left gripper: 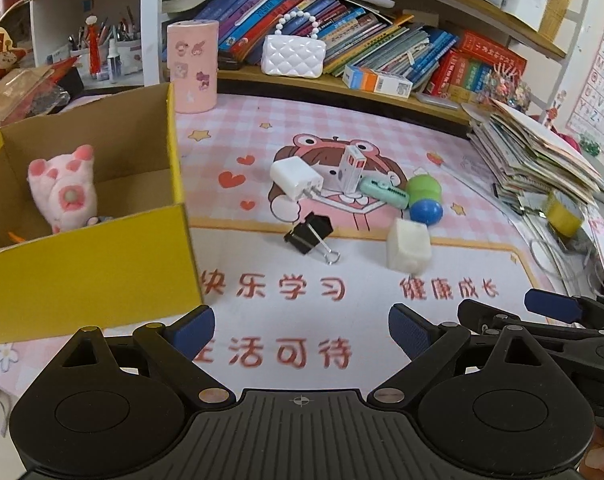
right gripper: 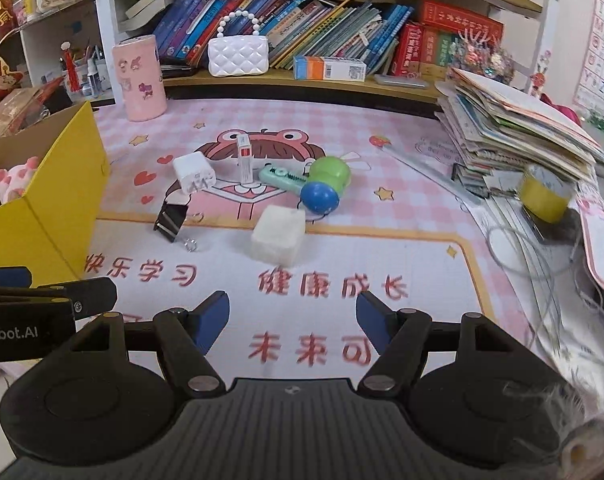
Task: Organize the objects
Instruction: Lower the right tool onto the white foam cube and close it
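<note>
A yellow cardboard box [left gripper: 81, 276] stands at the left of the pink desk mat and holds a pink plush paw [left gripper: 63, 188]; it also shows in the right wrist view [right gripper: 61, 184]. Mid-mat lie a white charger [left gripper: 295, 178], a black binder clip [left gripper: 310, 232], a white cube [left gripper: 408, 246], a mint stapler-like item [left gripper: 384, 192], a green and blue toy [left gripper: 424, 198] and a small upright white box [left gripper: 352, 170]. My left gripper [left gripper: 302, 334] is open and empty, short of them. My right gripper [right gripper: 291, 320] is open and empty, in front of the white cube [right gripper: 277, 234].
A pink cylinder [left gripper: 191, 66] and a white quilted purse [left gripper: 293, 56] stand at the back by a shelf of books. A stack of papers [right gripper: 514, 136], a yellow tape roll [right gripper: 546, 196] and cables [right gripper: 542, 256] crowd the right side.
</note>
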Demonstrator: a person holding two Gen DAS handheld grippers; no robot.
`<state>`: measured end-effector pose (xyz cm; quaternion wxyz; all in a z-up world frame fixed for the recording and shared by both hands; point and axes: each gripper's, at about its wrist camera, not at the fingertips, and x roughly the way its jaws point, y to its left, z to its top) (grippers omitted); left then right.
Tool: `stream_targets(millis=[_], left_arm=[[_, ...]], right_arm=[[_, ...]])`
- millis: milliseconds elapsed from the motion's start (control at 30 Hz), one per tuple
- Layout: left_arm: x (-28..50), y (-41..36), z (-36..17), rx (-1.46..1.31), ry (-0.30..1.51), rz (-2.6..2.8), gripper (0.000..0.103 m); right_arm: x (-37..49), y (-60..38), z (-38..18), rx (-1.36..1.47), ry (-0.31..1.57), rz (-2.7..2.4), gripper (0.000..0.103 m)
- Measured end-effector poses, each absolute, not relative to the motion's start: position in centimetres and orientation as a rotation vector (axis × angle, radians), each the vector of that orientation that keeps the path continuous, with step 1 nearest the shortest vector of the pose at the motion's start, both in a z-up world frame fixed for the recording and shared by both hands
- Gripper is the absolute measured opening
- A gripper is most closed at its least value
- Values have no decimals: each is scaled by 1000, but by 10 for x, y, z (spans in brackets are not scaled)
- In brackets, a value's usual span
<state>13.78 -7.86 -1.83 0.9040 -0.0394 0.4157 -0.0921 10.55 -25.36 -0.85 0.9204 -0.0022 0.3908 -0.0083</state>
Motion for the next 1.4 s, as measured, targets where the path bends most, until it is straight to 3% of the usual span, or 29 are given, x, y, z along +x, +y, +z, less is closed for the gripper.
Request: stream_targets(millis=[867,967,1067,1133,1233,1400], left_arm=[[181,-120,-29,-41,913,-56,94],[183,-125,-31,-33,925,-62,94],[185,-128,-33,-40,924,-62,85],[190,-129,-33,-49,919,-54,76],[200,-133,-35,-63,903,-32,67],[225,-142,-46,-41,891,3,66]], right_arm=[[232,-281,-52,102,916,163,64],[244,-279,-65,99,961,180,55],[248,-282,-68,116,972,219,43],[247,-288,-63,127,954,234,39],[242,-299,-51,139,906,230,38],[231,-316,-32,125,854,223,38]])
